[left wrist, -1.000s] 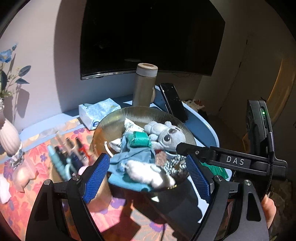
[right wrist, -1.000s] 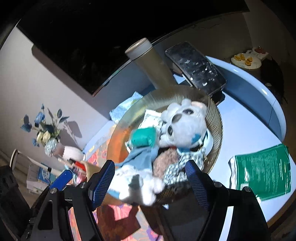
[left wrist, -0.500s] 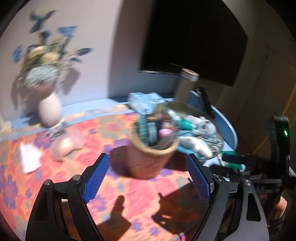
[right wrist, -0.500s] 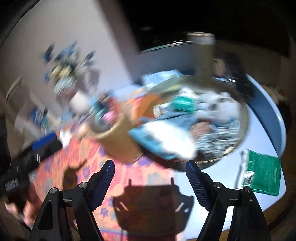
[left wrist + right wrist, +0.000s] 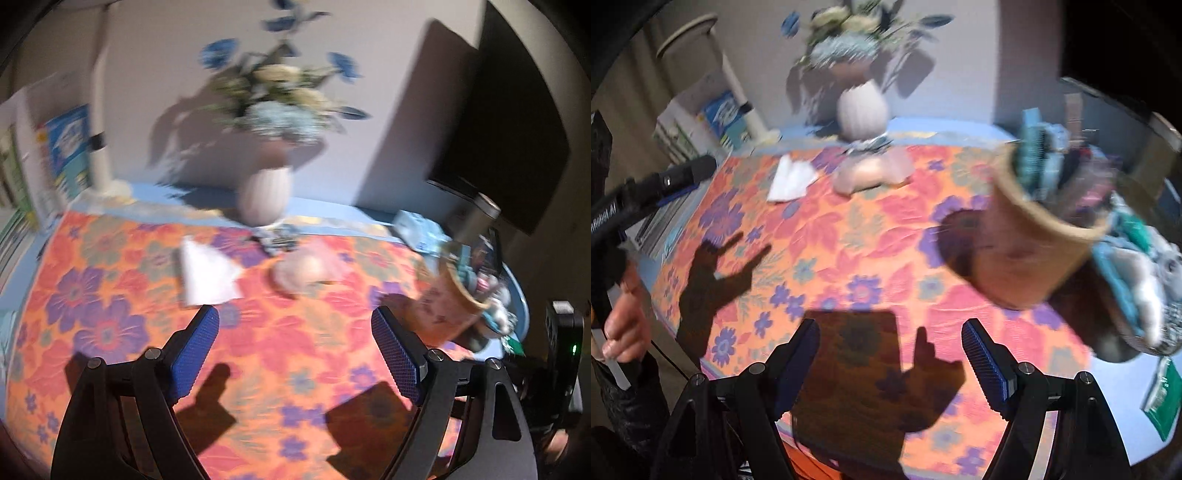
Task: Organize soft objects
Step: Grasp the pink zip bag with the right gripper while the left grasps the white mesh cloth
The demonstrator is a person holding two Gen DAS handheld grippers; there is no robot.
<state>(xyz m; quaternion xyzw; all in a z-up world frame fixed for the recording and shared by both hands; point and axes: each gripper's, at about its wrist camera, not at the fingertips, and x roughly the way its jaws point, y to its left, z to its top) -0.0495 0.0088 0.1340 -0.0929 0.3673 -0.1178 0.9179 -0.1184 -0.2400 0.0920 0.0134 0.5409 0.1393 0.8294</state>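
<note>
On my left wrist view, the left claw (image 5: 295,345) gapes wide over the floral cloth (image 5: 110,295), holding nothing; the soft toys (image 5: 498,314) sit blurred far right. On my right wrist view, the right claw (image 5: 890,356) also spread and unladen, toys (image 5: 1145,280) behind the brown pot (image 5: 1034,251).

Vase (image 5: 265,195) stands behind paper (image 5: 207,273); pot (image 5: 1045,251) sits right.
</note>
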